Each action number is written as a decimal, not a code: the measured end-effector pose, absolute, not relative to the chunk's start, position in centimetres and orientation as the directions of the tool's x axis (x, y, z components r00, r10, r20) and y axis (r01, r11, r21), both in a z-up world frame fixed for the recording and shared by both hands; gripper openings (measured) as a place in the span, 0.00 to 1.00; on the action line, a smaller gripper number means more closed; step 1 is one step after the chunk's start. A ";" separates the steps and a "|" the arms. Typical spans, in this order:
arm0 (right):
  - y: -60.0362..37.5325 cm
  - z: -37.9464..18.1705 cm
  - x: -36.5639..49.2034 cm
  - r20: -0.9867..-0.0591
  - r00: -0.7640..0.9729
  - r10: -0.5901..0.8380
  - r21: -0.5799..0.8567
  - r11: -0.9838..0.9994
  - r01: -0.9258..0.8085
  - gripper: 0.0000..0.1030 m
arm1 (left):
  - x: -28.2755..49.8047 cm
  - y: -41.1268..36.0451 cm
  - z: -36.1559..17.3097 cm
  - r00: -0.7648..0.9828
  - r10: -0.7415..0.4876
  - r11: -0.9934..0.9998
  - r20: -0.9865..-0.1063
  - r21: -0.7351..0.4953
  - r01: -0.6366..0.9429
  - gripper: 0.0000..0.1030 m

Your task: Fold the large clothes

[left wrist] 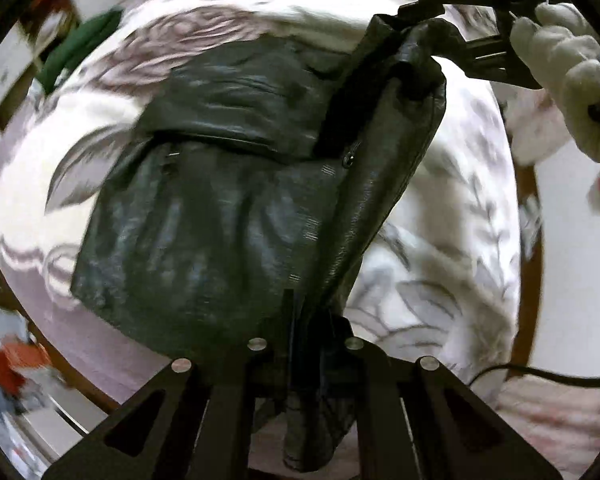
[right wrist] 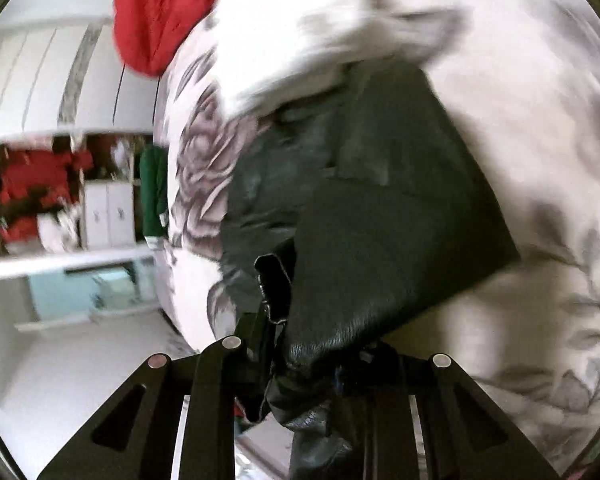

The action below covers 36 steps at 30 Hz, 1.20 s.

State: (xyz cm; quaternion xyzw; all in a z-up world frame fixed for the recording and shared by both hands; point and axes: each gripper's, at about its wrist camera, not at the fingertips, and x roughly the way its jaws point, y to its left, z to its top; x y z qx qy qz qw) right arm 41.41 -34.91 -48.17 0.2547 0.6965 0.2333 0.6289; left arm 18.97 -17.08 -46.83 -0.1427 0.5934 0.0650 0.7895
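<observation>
Floral bedding [left wrist: 440, 264] lies under a black jacket [left wrist: 220, 208] — one edge is clamped by left gripper [left wrist: 306, 340] and right gripper [left wrist: 432, 16], stretched lengthwise between them.

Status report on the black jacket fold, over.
Left tongs shut on black leather jacket, near edge. Right tongs shut on far corner, lifting it. Jacket lies on floral bedspread. Nothing in the way.

One black jacket [left wrist: 228, 216] is lying ahead of the left claw [left wrist: 306, 344]. Two claws are showing, the right claw [left wrist: 452, 20] beyond it. One floral bedspread [left wrist: 440, 240] is lying underneath. One red garment [right wrist: 168, 12] and one green garment [right wrist: 154, 196] are sitting farther off.
</observation>
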 end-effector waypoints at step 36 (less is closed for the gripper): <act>-22.7 -65.1 38.4 -0.662 -0.305 0.684 0.691 0.715 0.104 0.84 | 13.2 4.9 -60.4 0.339 -0.456 0.599 -0.823 -0.566 -0.566 0.58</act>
